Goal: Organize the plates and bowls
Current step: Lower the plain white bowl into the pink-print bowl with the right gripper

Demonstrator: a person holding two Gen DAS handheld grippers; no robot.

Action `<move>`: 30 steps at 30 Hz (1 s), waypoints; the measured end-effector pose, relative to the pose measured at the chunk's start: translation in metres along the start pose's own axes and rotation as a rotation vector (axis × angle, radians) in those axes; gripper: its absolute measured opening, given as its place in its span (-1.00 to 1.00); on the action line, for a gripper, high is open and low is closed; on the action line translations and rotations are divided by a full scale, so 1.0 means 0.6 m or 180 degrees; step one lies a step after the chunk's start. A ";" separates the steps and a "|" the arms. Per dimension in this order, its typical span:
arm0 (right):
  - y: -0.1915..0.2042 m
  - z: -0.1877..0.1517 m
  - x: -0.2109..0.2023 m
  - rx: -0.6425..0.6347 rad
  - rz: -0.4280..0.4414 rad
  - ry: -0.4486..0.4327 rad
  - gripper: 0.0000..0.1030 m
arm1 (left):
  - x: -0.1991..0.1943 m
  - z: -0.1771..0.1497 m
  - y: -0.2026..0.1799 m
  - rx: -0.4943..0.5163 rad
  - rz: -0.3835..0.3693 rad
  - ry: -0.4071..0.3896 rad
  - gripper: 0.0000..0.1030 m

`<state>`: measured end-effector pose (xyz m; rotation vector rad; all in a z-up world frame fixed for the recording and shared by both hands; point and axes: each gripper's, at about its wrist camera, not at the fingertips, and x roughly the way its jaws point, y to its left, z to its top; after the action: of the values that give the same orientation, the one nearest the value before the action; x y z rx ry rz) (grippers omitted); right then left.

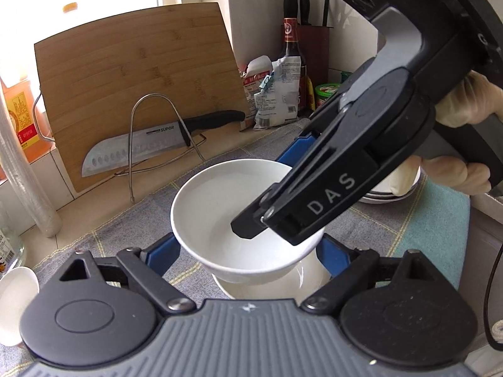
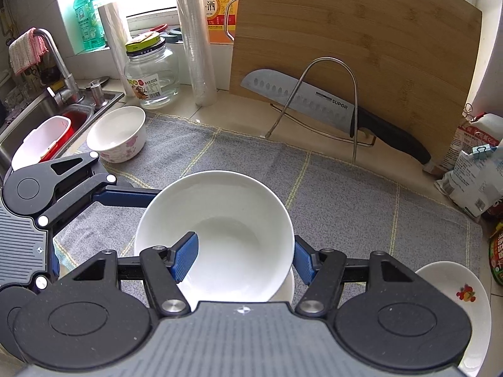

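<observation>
Right gripper (image 2: 245, 257): we have it clamped on the white bowl's (image 2: 220, 220) rim, one pad inside, one outside, to carry it.
Left gripper (image 1: 248, 248): we keep its fingers part-open, flanking the bowl; contact unclear.
Bowl position: above a second white bowl (image 1: 301, 282) on the grey dish mat (image 2: 345, 194), apparently for nesting.
Unsorted: floral bowl (image 2: 121, 135), plate (image 2: 462, 298).
</observation>
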<state>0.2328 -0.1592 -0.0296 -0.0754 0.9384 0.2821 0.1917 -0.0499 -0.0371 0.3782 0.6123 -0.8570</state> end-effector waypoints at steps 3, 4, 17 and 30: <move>-0.002 -0.008 0.004 0.0020 0.0011 0.0033 0.35 | 0.003 -0.004 -0.005 -0.0005 -0.0021 0.0036 0.80; -0.003 -0.010 0.006 0.0028 0.0014 0.0048 0.35 | 0.005 -0.005 -0.006 -0.0008 -0.0029 0.0051 0.80; -0.008 -0.029 0.025 0.0060 0.0017 0.0202 0.35 | 0.022 -0.018 -0.016 -0.0036 -0.0086 0.0175 0.80; -0.007 -0.029 0.030 0.0038 -0.0002 0.0245 0.35 | 0.031 -0.024 -0.014 -0.0054 -0.0122 0.0241 0.80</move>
<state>0.2305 -0.1626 -0.0548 -0.0760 1.0165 0.2747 0.1896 -0.0581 -0.0606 0.3861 0.6985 -0.8764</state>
